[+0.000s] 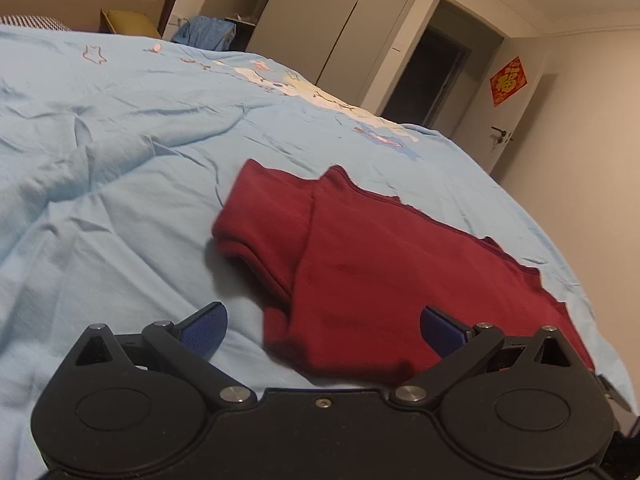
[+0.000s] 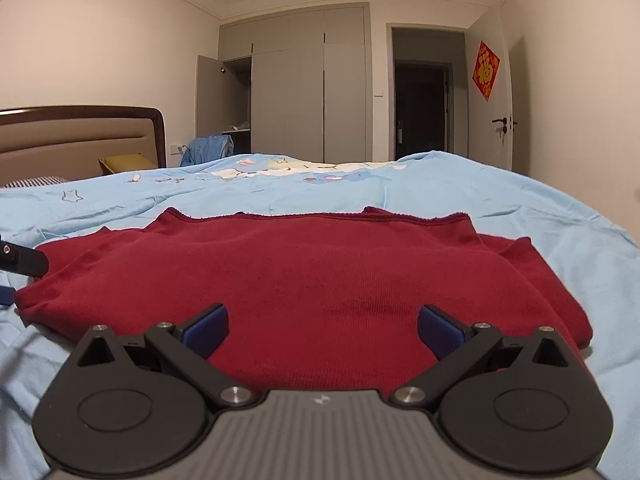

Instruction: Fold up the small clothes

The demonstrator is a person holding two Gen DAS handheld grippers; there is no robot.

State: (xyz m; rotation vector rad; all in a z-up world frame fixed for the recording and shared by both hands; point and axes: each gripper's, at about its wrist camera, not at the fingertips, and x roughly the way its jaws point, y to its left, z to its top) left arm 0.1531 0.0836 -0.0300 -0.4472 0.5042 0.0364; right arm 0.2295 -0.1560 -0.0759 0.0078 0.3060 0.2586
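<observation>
Maroon garment (image 2: 320, 280) is lying flat on the light blue bedspread (image 2: 520, 208). Left gripper (image 1: 323, 330) is hovering with fingers spread at its near corner; right gripper (image 2: 323, 330) is hovering spread over its near edge, gripping nothing.

Red diamond door decoration (image 1: 508, 81) on the door (image 2: 516, 92), gold character "福"

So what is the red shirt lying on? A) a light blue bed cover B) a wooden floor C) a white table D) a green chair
A: the red shirt lies spread flat on the light blue bed cover, which shows all around it in both views.
</observation>
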